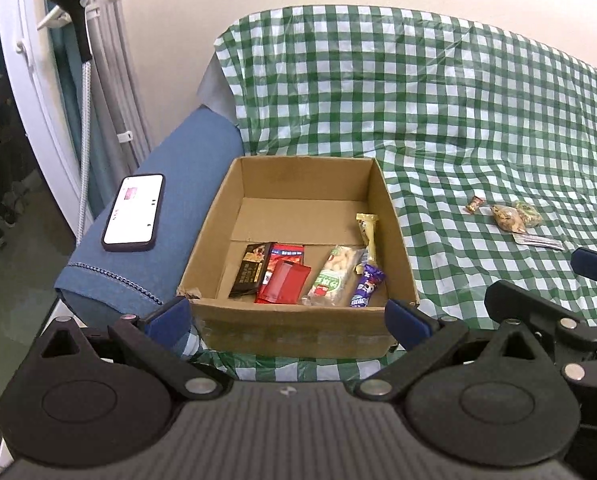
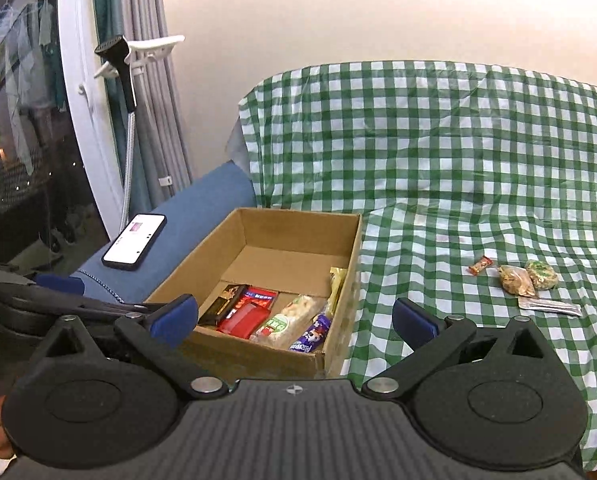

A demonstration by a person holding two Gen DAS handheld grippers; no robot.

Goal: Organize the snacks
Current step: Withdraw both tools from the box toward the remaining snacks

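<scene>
An open cardboard box (image 1: pixel 212 216) (image 2: pixel 338 344) sits on the green checked cloth (image 1: pixel 438 120) (image 2: pixel 438 160). Inside lie several snacks: a dark bar (image 1: pixel 250 268), red packets (image 1: pixel 284 280) (image 2: pixel 244 318), a clear pack with a green label (image 1: pixel 332 278) (image 2: pixel 286 320), a purple bar (image 1: pixel 366 284) (image 2: pixel 312 334) and a yellow stick (image 1: pixel 368 232). More snacks (image 1: pixel 510 218) (image 2: pixel 526 280) lie on the cloth to the right. My left gripper (image 1: pixel 288 316) hangs open before the box's front wall, empty. My right gripper (image 2: pixel 294 322) is open and empty, near the box's front right corner.
A phone (image 1: pixel 134 212) (image 2: pixel 134 244) with a lit screen rests on the blue armrest (image 1: pixel 158 240) (image 2: pixel 202 208) left of the box. A black hose head (image 1: pixel 72 4) hangs by the curtain. The right gripper's body (image 1: pixel 558 320) shows at the left wrist view's right edge.
</scene>
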